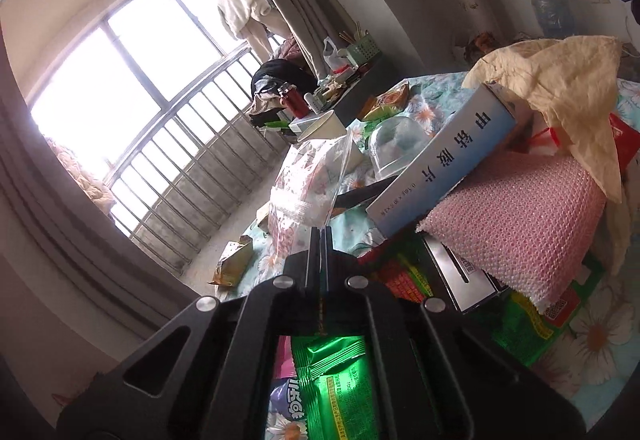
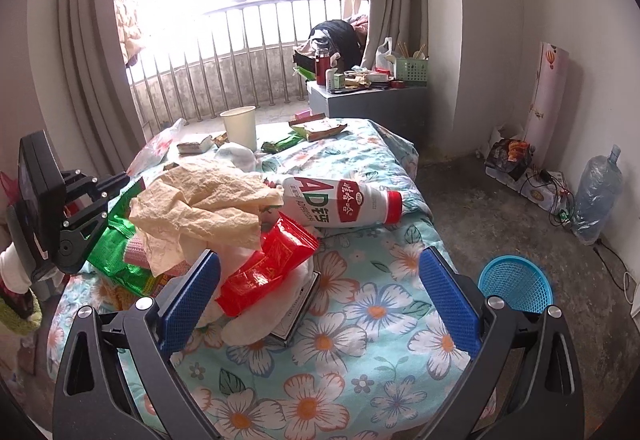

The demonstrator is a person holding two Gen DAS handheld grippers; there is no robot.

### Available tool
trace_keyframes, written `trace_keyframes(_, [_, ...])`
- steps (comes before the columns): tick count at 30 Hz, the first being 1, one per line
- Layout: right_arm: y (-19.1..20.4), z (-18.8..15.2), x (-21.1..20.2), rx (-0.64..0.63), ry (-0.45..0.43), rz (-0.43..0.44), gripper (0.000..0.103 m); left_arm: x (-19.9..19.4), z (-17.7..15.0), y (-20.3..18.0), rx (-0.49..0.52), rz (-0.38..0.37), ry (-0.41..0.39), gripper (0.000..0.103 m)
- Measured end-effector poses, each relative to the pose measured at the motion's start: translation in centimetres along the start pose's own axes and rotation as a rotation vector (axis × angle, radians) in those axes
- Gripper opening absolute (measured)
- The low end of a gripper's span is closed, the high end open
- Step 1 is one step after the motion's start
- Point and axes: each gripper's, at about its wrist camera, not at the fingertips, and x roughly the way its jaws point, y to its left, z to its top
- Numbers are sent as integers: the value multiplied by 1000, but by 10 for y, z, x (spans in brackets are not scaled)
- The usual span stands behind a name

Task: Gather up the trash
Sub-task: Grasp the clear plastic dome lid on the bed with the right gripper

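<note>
A floral bedsheet (image 2: 360, 320) covers the bed. Beyond the bed's far edge, a grey cabinet (image 2: 368, 99) carries a red flask (image 2: 321, 69) and a green basket (image 2: 412, 69). A water jug (image 2: 598, 195) stands on the floor by the wall, beyond the bed's right edge.

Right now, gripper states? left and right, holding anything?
Left gripper: shut on the edge of the clear plastic bag.
Right gripper: open, holding nothing, above the floral cloth.
</note>
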Motion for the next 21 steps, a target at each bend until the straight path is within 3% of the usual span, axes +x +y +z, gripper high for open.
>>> trace_keyframes(3, [-6,31,0,17,-38,72,97,-6,4,17,-84,2,-20,0])
trace_keyframes(6, [-9,71,19,54,9,227,97,-11,6,33,-171,-12,-36,0])
trace_keyframes(11, [8,136,112,136,317,484,97,-20,8,46,-278,-50,-58,0])
trace_keyframes(15, [43,157,194,111,504,489,97,-25,4,47,-303,-52,-75,0])
trace_keyframes(21, [76,139,291,119,754,386,97,-26,3,47,-324,-70,-78,0])
